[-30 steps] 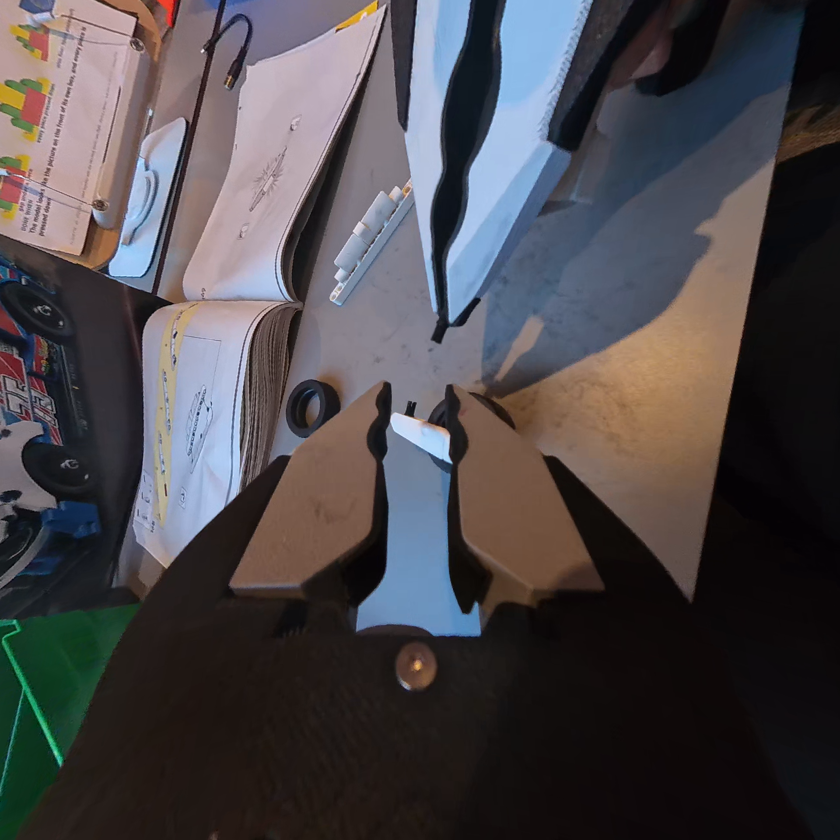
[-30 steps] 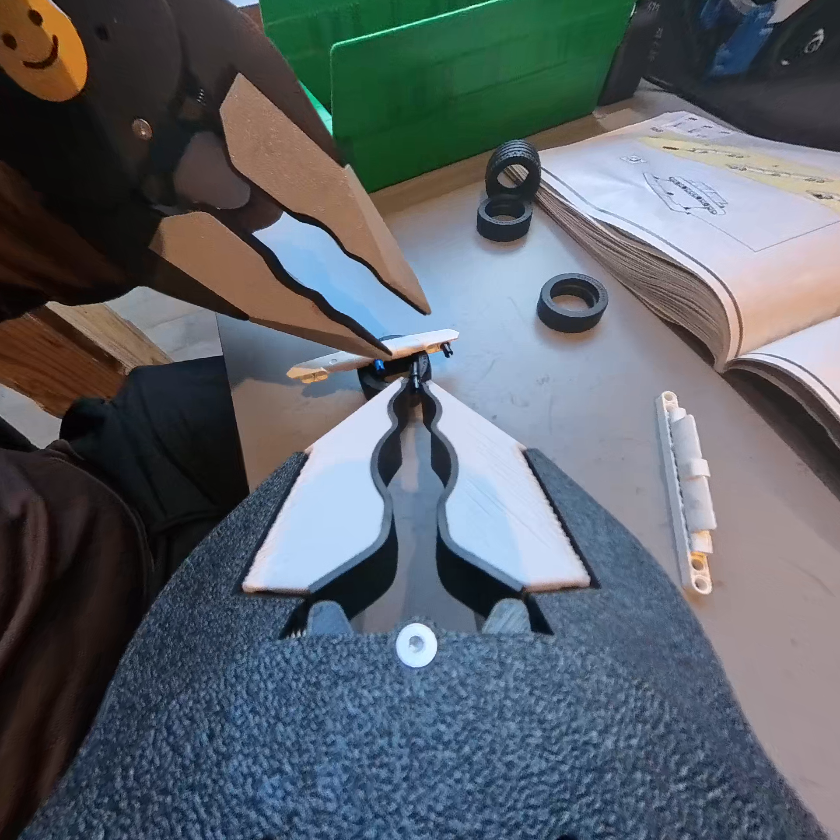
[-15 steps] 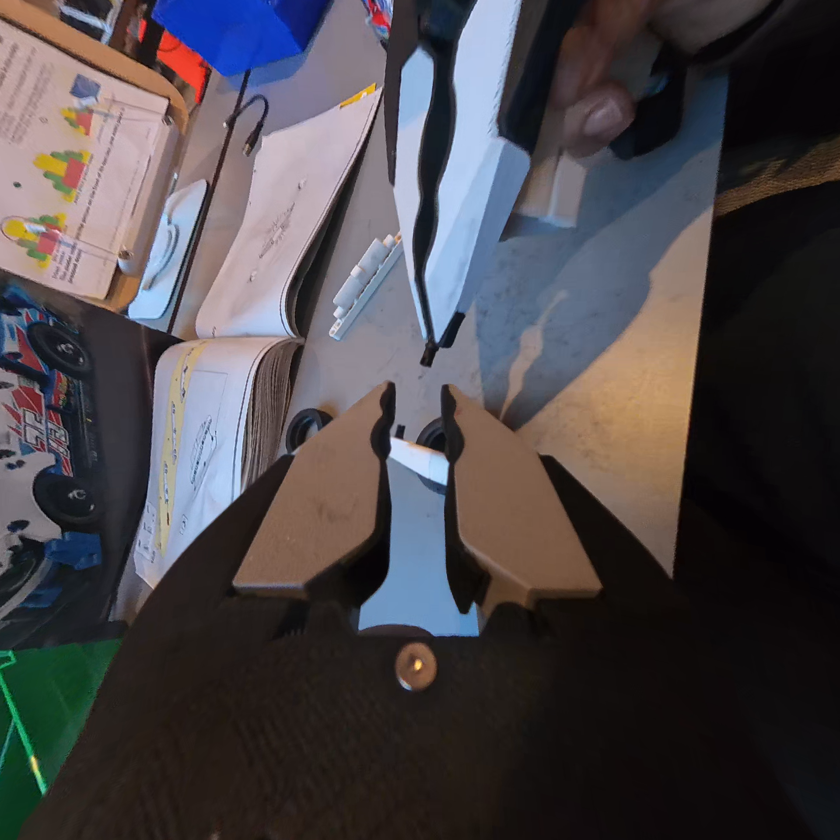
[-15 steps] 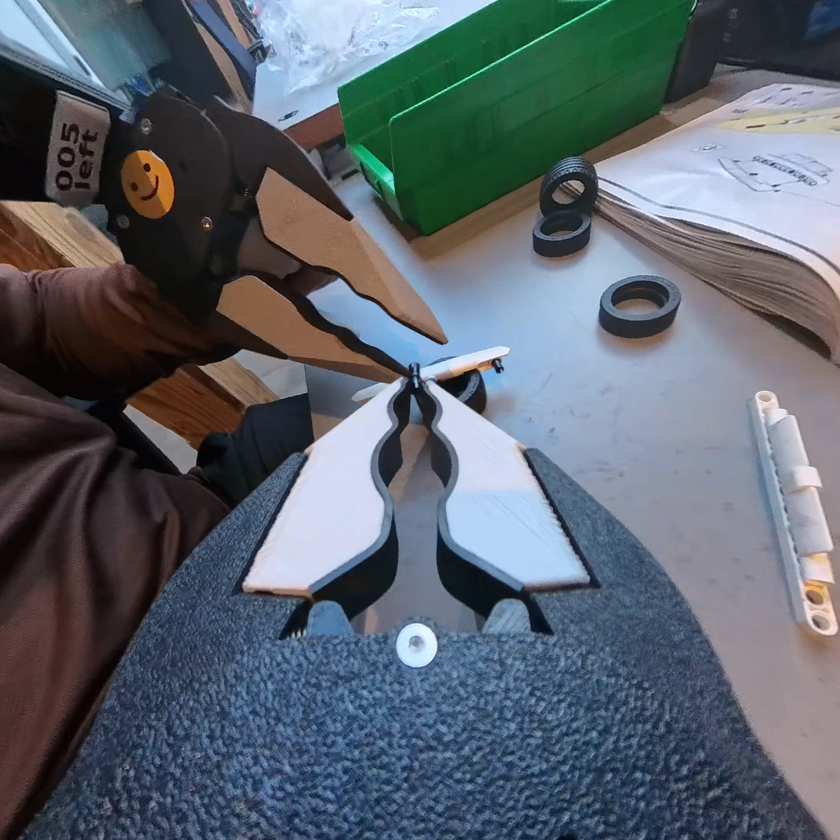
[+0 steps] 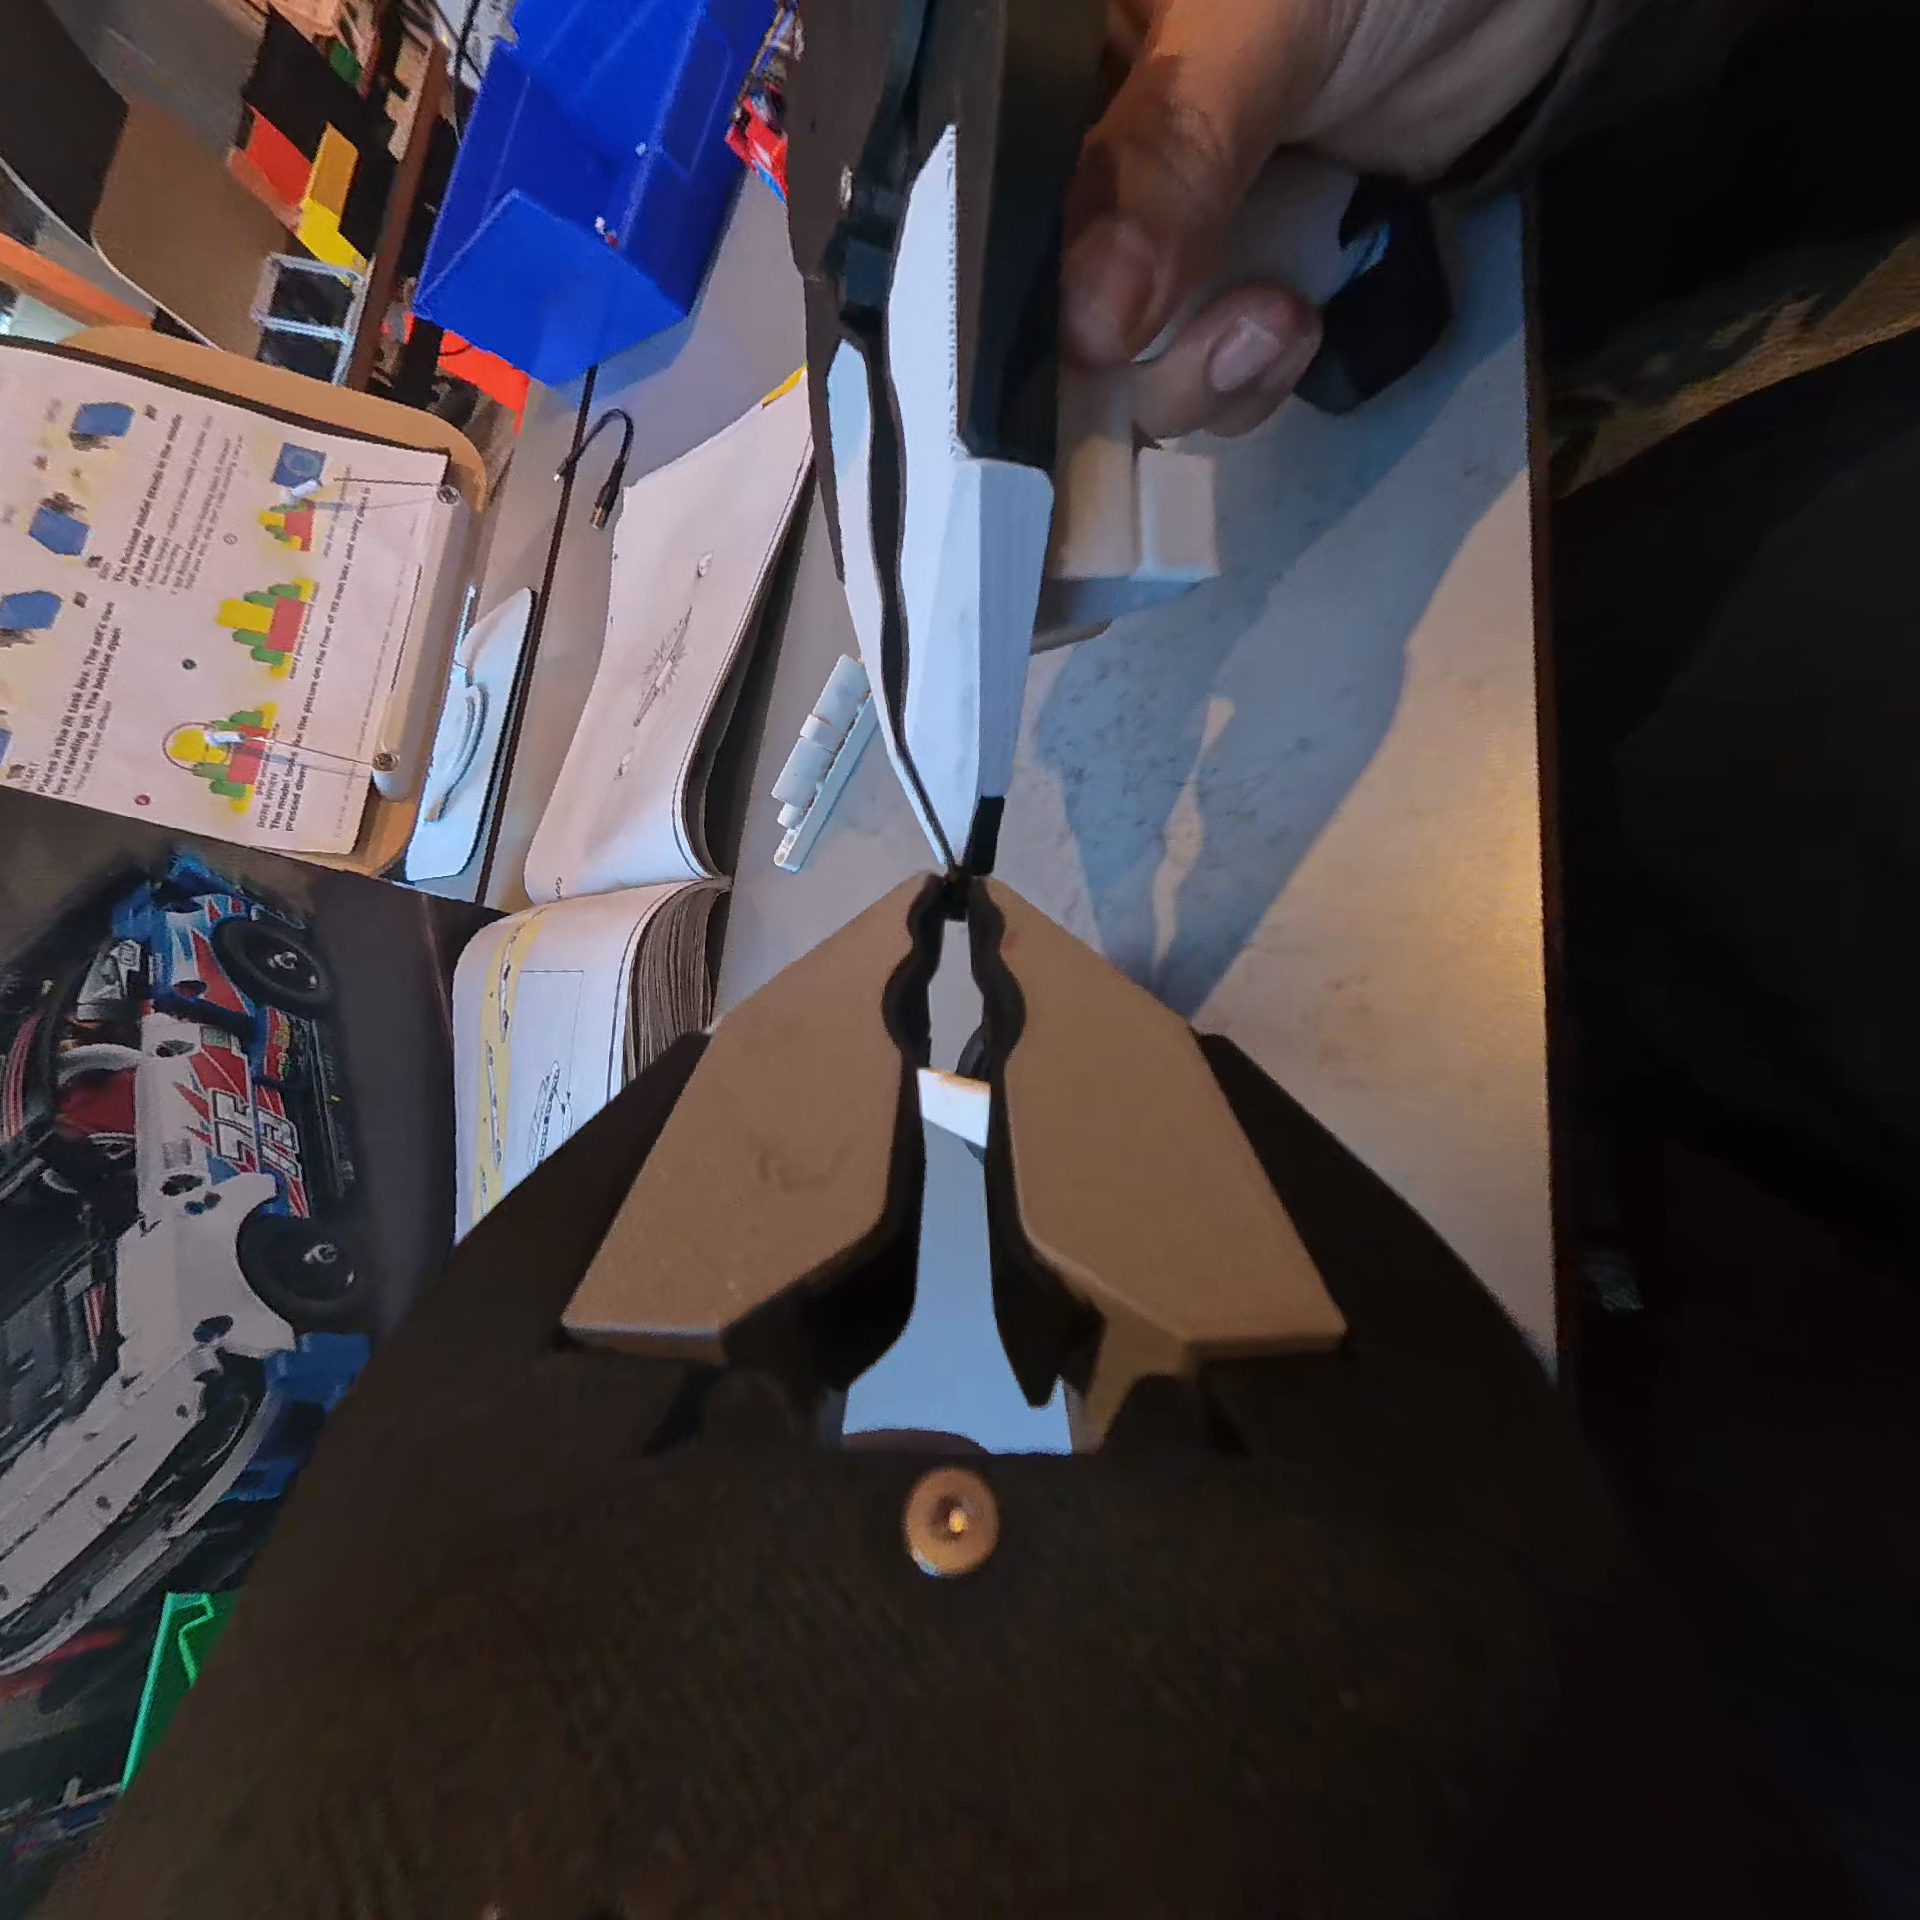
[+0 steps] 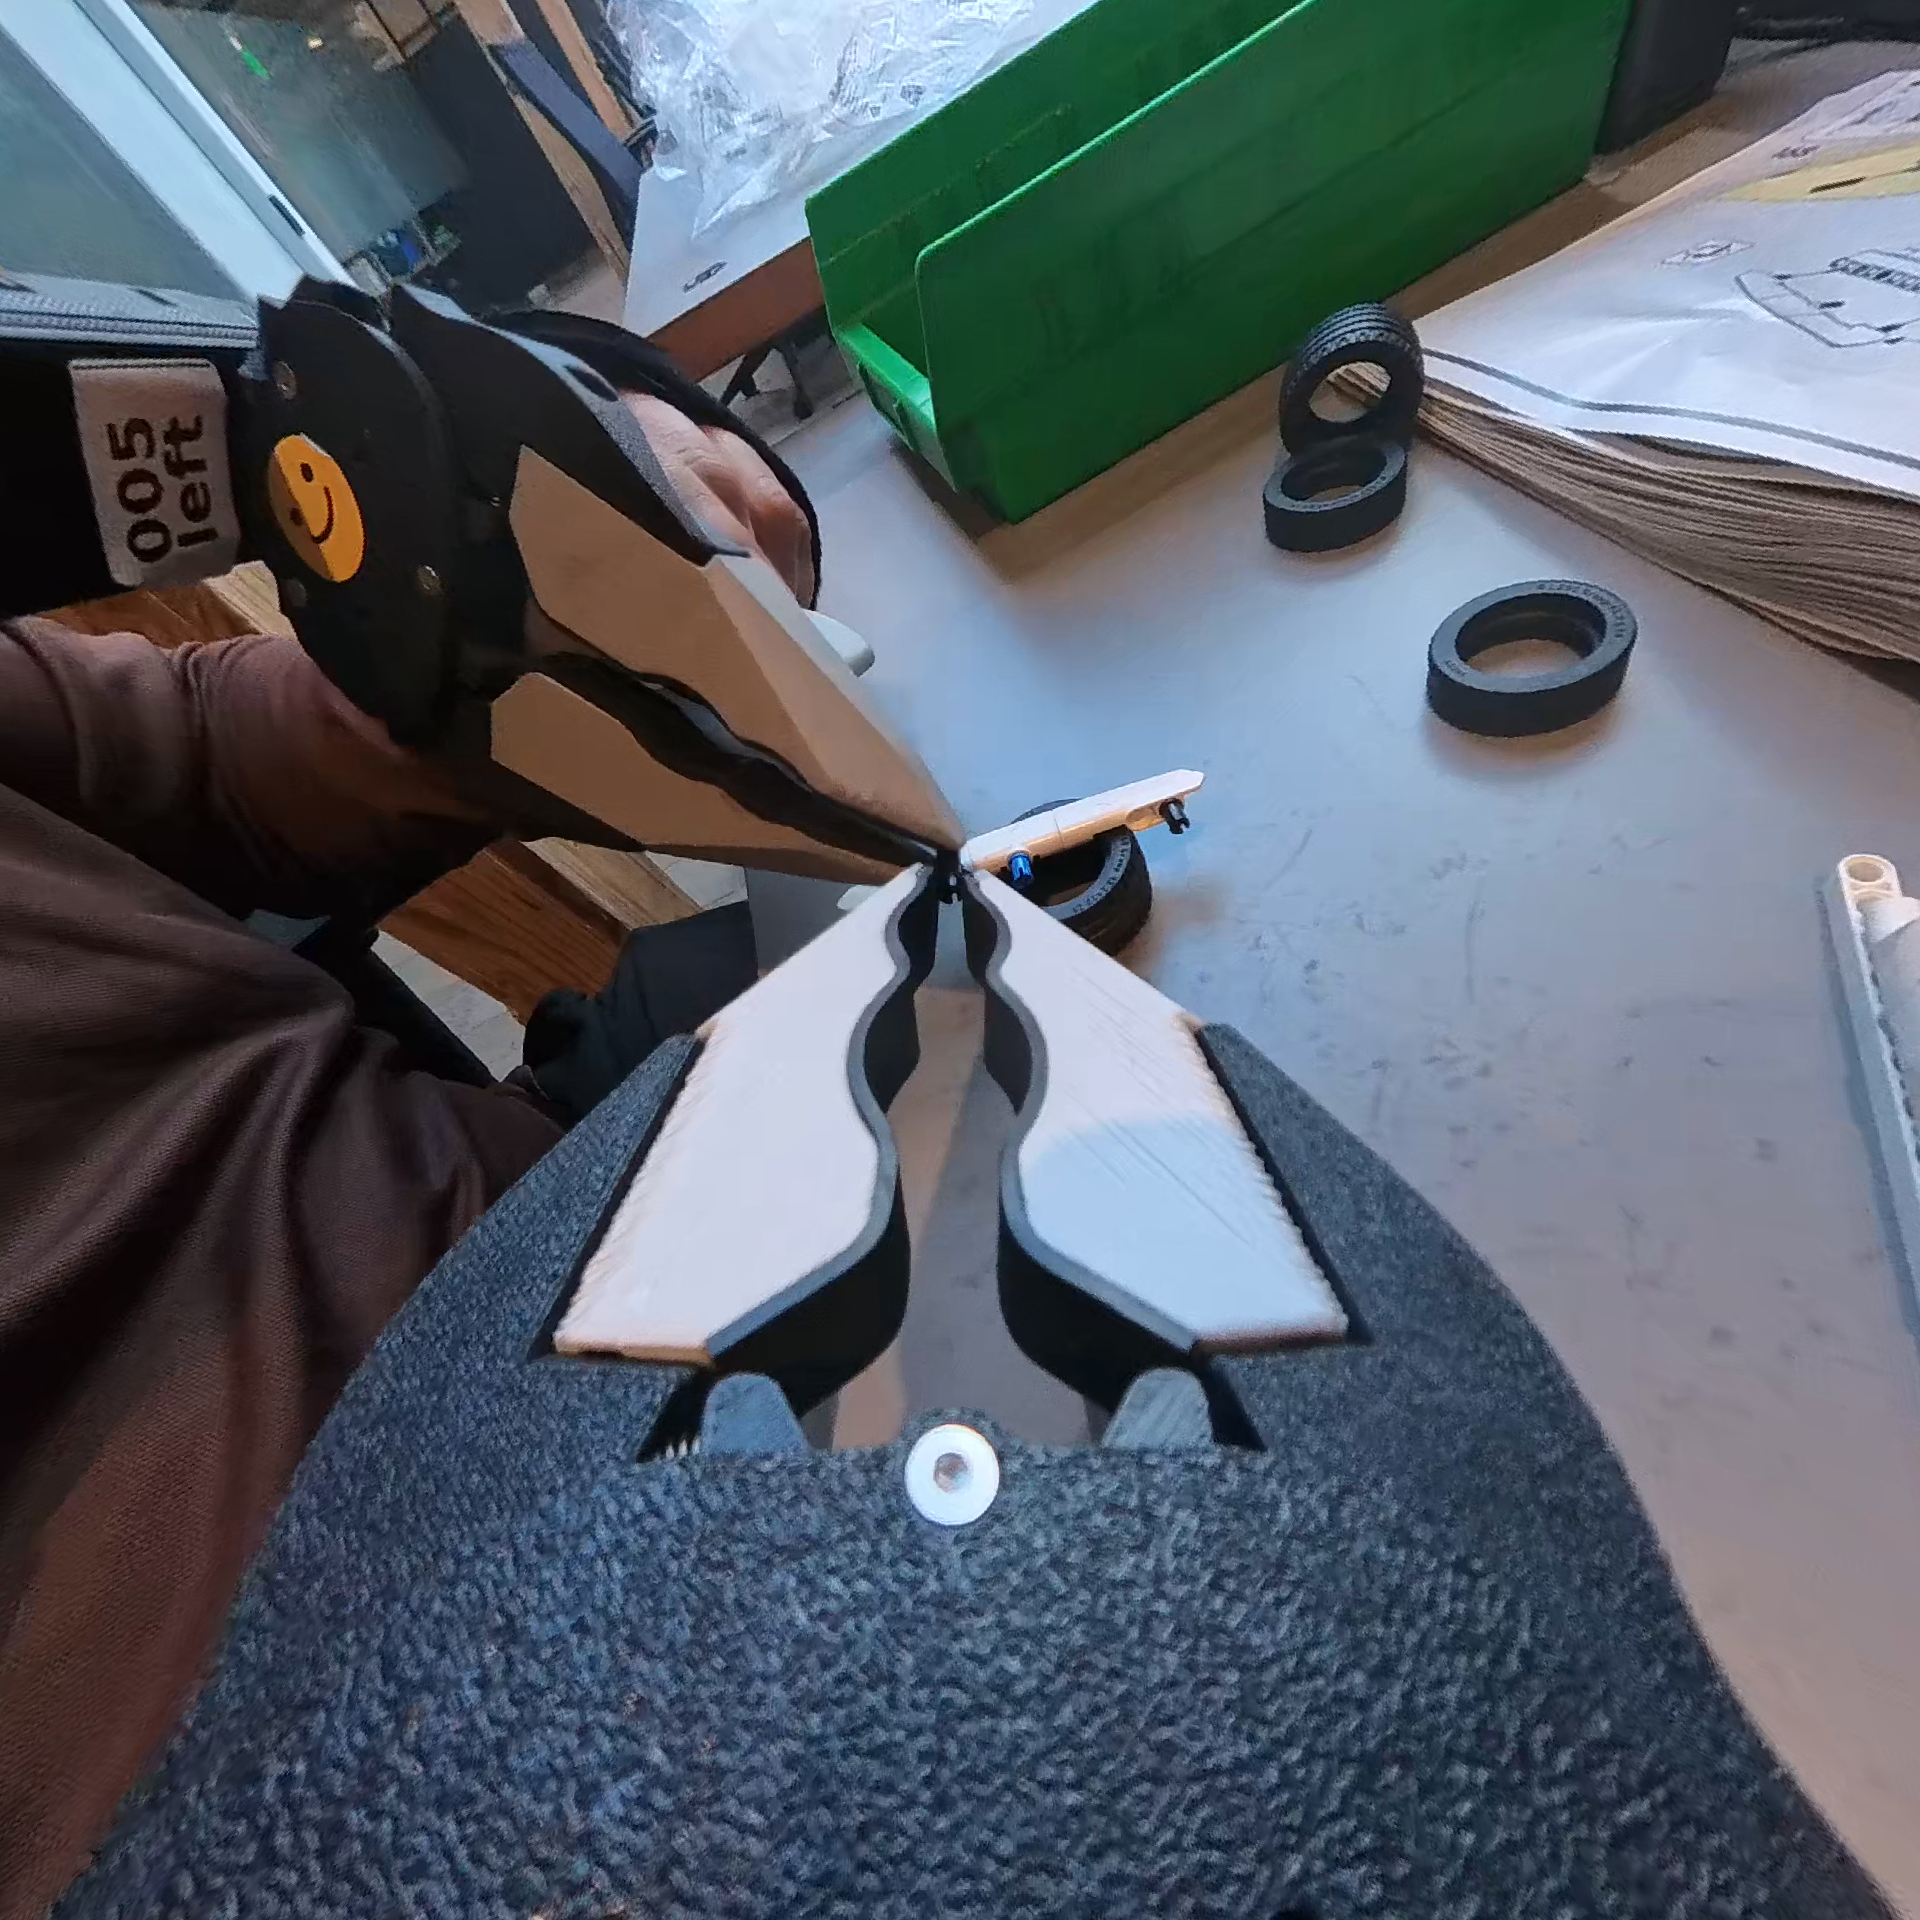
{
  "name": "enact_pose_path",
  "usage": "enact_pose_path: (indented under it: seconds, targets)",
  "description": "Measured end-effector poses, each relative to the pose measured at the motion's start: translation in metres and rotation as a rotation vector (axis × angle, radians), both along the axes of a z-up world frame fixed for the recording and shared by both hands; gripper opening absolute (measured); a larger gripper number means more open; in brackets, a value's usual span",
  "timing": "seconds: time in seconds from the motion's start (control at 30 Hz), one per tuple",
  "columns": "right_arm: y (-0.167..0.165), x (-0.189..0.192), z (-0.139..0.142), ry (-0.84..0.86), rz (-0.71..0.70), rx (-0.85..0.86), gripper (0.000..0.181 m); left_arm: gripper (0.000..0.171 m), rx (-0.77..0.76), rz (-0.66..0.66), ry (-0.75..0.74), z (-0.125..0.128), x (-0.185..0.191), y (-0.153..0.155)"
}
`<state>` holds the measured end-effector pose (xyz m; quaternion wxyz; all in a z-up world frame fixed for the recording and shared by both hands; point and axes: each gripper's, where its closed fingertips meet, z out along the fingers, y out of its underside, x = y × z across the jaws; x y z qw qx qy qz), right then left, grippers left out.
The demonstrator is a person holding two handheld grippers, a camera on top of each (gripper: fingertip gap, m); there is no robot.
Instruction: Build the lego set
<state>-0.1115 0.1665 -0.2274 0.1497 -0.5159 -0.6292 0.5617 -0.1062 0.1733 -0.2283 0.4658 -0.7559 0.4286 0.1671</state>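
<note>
My right gripper (image 6: 948,883), with white fingers, is shut on a small black pin (image 6: 948,886) at its tips. My left gripper (image 5: 951,902), with brown fingers, has its jaws closed, and its tips meet the pin and the right gripper's tips (image 5: 961,852). I cannot tell whether the left gripper also grips the pin. A white lego beam (image 6: 1091,816) with a blue pin and a black pin lies across a black tyre (image 6: 1107,883), just beyond both tips. In the left wrist view the beam (image 5: 954,1107) shows through the gap between the fingers.
Three more black tyres (image 6: 1527,655) (image 6: 1335,488) (image 6: 1351,364) lie near the open instruction book (image 6: 1714,343). A green bin (image 6: 1195,208) stands behind them. A long white assembly (image 6: 1881,987) lies at the right. The set's box (image 5: 156,1143) is at the left, and the table edge (image 5: 1538,935) is close. My two grippers' fingertips are within a few centimetres of each other. From either gripper's tips it is about 15 cm to the long white assembly (image 6: 1881,987). It is also in sight in the left wrist view (image 5: 812,800).
My left gripper has closed from open and moved its tips off the beam, up to the pin in the right gripper. The beam now rests on the tyre below.
</note>
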Motion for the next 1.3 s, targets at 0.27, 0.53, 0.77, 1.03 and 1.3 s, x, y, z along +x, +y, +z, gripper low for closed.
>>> enact_pose_path:
  seconds: [0.27,0.53,0.77,1.03,1.3]
  targets:
    - [0.0,0.003,0.007,0.145,-0.003,0.253,0.005,0.0,0.047,-0.022,-0.002,0.009,0.003,-0.002]
    - [-0.007,0.005,0.012,0.177,0.015,0.319,0.004,0.0,0.086,-0.035,-0.058,0.014,0.005,-0.011]
    - [-0.018,0.009,-0.025,0.034,0.047,0.369,0.004,0.051,-0.099,-0.019,-0.272,-0.005,-0.02,-0.049]
    - [-0.032,0.001,-0.04,-0.074,0.087,0.311,0.004,0.039,0.069,-0.183,0.307,-0.034,-0.033,-0.043]
    - [-0.035,0.0,-0.04,-0.159,0.082,0.141,0.004,0.023,0.21,-0.234,0.442,-0.048,-0.021,-0.038]
